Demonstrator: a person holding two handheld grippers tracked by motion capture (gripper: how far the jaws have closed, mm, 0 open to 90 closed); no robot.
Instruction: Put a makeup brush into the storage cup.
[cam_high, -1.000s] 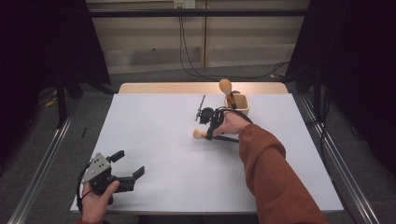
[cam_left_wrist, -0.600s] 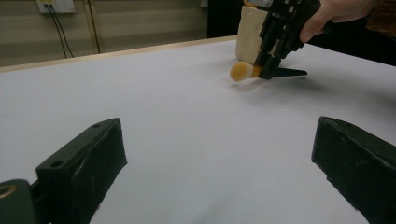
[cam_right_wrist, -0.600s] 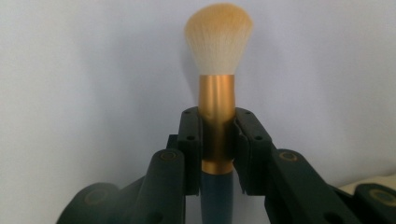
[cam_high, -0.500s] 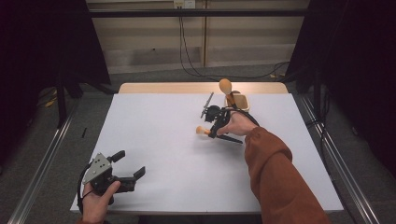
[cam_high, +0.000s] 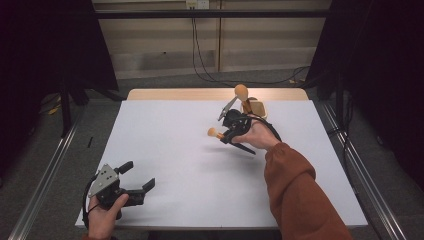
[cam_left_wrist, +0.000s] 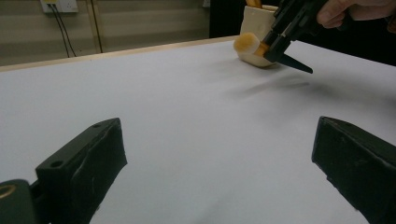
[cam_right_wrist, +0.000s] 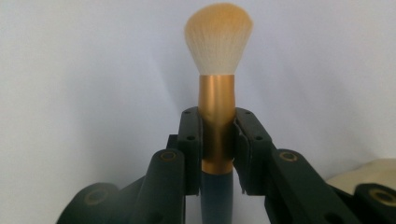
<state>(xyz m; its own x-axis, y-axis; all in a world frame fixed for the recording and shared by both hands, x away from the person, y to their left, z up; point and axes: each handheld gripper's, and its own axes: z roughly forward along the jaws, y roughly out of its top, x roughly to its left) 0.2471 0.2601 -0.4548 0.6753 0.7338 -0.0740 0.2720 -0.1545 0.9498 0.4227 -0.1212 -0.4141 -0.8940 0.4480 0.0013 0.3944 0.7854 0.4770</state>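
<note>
Left gripper (cam_high: 131, 186): at 7 o'clock on the tabletop (cam_high: 175, 150), in the person's left hand (cam_high: 102, 217); fingers (cam_left_wrist: 88, 163) spread wide apart with nothing between them, only bare white surface ahead in the left gripper view.

Tabletop: white sheet over a wooden board whose edge shows along the 12 o'clock side.

Makeup brush (cam_right_wrist: 217, 79): the item in hand; lifted clear of the tabletop at about 1 o'clock, bristle head pointing toward 9 o'clock in the high view (cam_high: 215, 133).

Brush build: pale, fluffy bristle head; gold metal ferrule; dark handle tapering to a point behind the grip.

Handling (judged): light and easy to carry. Bristles soft and easily splayed, so not a place to grip. Ferrule stiff but smooth and round, so likely to slip or swivel under a loose hold.

Best hold (judged): on the ferrule or upper handle, square across it, as now.

Right gripper (cam_right_wrist: 217, 149): just right of centre toward 1 o'clock, in the person's right hand (cam_high: 257, 134); fingers (cam_right_wrist: 191, 140) clamped on the gold ferrule from both sides.

Holder (cam_high: 257, 107): cream pot at 1 o'clock near the far edge, just beyond the right gripper; a second brush (cam_high: 242, 93) stands upright in it.
</note>
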